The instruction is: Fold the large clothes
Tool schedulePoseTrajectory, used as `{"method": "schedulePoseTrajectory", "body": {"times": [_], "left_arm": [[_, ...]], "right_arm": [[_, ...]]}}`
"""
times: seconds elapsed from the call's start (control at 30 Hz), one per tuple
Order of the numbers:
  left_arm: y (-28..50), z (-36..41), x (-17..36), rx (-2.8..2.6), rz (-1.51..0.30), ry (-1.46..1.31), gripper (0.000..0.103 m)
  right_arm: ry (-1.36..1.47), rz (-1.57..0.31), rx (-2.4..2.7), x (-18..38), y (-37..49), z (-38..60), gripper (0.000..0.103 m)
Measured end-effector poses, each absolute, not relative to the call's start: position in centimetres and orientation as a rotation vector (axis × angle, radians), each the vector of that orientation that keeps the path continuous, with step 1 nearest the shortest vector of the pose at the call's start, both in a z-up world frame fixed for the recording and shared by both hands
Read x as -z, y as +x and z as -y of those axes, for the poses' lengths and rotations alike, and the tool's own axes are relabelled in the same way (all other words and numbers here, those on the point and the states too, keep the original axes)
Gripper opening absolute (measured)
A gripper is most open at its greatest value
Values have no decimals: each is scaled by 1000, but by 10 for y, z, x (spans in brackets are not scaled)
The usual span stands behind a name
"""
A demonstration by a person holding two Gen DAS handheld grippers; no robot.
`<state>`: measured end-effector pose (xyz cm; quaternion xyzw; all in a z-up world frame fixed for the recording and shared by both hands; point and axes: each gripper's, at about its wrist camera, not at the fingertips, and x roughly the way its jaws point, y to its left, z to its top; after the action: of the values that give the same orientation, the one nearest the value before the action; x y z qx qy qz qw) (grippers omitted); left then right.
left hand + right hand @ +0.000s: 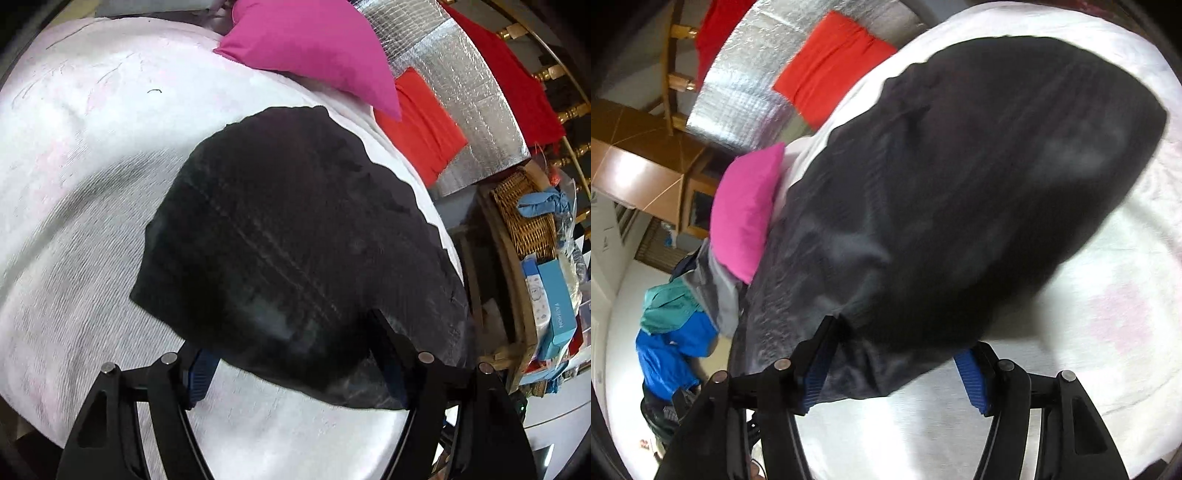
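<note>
A black garment [288, 221] lies spread on a white bed cover [74, 184], folded into a broad rounded shape. Its near hem drapes over the tips of my left gripper [291, 336], whose jaws stand wide apart; one blue pad [201, 373] shows bare beside the cloth. In the right wrist view the same black garment [960, 184] fills the middle. Its near edge sags between the fingers of my right gripper [901, 339], which is open; the right blue pad [973, 380] is clear of the cloth.
A pink pillow [314, 48] rests on the bed's far edge beside the garment. Past it are a red cloth [424, 125] on silver foil sheeting [461, 92], a wicker basket [524, 206] and boxes [554, 306]. A blue and teal clothes pile [676, 343] lies beyond the bed.
</note>
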<state>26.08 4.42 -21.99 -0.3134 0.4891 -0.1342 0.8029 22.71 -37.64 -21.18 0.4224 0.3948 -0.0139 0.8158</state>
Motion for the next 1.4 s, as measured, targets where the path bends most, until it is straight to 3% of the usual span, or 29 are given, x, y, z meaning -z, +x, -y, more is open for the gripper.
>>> {"method": "schedulePoseTrajectory", "body": {"times": [0.03, 0.1, 0.2, 0.4, 0.57, 0.73, 0.8, 1.03, 1.2, 1.4], "left_arm": [[263, -46, 222, 282, -1045, -694, 76], [268, -48, 223, 267, -1035, -706, 66], [277, -46, 219, 251, -1011, -669, 60], [293, -51, 205, 228, -939, -619, 54], [292, -47, 216, 206, -978, -571, 54], [291, -62, 224, 227, -1028, -678, 62], [286, -70, 228, 217, -1050, -730, 69], [276, -82, 205, 163, -964, -646, 73], [287, -96, 225, 150, -1007, -817, 74], [285, -89, 229, 126, -963, -824, 72]], "right_arm": [[887, -838, 29, 212, 226, 372, 65], [862, -844, 28, 212, 231, 364, 55], [776, -834, 44, 207, 236, 349, 46], [626, -809, 31, 195, 246, 319, 39], [706, -850, 20, 209, 255, 327, 39], [878, -886, -39, 216, 250, 349, 43], [915, -884, -21, 216, 239, 361, 49], [1076, -749, 160, 214, 183, 436, 62], [1162, -676, 211, 218, 169, 473, 63], [964, -659, 247, 198, 178, 451, 38]]}}
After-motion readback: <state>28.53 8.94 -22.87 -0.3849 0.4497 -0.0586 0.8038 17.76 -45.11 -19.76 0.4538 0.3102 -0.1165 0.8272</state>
